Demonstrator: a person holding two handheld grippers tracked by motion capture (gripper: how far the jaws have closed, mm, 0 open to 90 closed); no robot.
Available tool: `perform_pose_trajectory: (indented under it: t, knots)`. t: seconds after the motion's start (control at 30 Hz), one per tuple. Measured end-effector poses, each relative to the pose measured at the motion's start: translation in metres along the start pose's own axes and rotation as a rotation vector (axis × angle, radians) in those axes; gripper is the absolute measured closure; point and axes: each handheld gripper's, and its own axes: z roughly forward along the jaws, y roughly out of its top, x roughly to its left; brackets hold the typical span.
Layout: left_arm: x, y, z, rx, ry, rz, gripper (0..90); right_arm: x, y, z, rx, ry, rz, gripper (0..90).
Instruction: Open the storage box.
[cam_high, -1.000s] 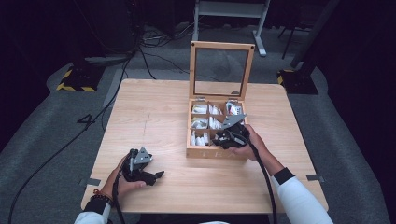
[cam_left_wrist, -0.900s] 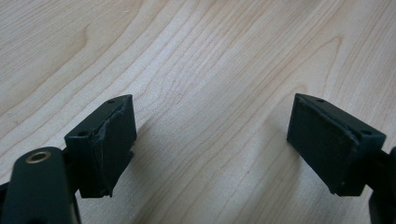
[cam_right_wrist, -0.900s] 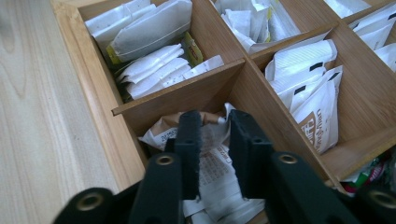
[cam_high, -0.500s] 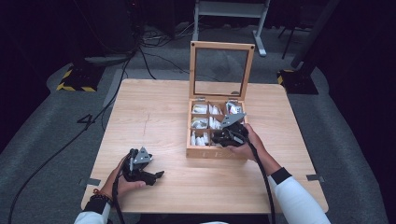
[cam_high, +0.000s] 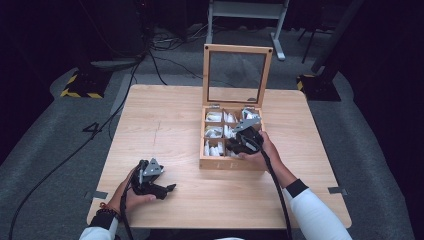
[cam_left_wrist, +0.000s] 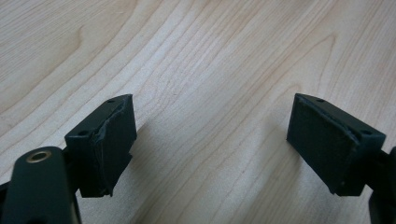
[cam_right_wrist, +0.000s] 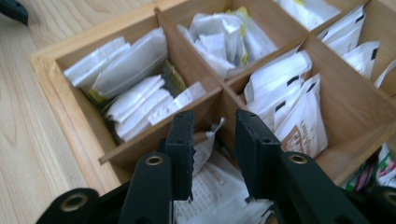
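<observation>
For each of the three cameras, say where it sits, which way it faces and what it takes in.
High view: fixed above the person's side, facing forward and down on the table; both forearms, left gripper, right gripper.
Left gripper view: rides the left gripper, looking down at bare tabletop between its wide-apart jaws.
Right gripper view: rides the right gripper, looking into the wooden box of sachets; jaws narrowly apart.
Shared: high and right gripper views both show the box.
</observation>
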Motion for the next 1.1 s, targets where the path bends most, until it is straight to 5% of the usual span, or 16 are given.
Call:
perform_pose_trajectory:
  t: [0.2, 0.33, 0.43, 0.6, 0.77, 0.93, 1.1]
  knots:
    - [0.0, 0.0, 0.0, 0.0, -0.003, 0.005, 16.2, 0.0, 0.0, 0.008, 0.047, 0.002, 0.027, 70.4]
    - [0.0, 0.001, 0.001, 0.0, -0.009, 0.012, 16.2, -0.007, 0.002, 0.011, 0.078, 0.053, 0.084, 71.6]
    - [-0.001, 0.001, 0.001, -0.002, -0.008, 0.009, 16.2, -0.009, 0.003, 0.013, 0.115, 0.072, 0.083, 68.0]
    - [-0.002, 0.0, 0.0, 0.001, -0.014, 0.012, 16.2, -0.002, 0.001, 0.007, 0.132, 0.066, -0.19, 54.2]
    - [-0.002, 0.001, 0.001, 0.001, -0.018, 0.019, 16.2, -0.007, 0.001, 0.012, 0.144, 0.107, -0.144, 50.7]
    - [-0.002, 0.001, 0.001, -0.002, -0.024, 0.017, 16.2, -0.019, 0.004, 0.018, 0.194, 0.201, 0.019, 50.8]
    - [-0.002, 0.002, 0.002, 0.002, -0.024, 0.024, 16.2, -0.016, 0.007, 0.023, 0.223, 0.194, -0.044, 52.0]
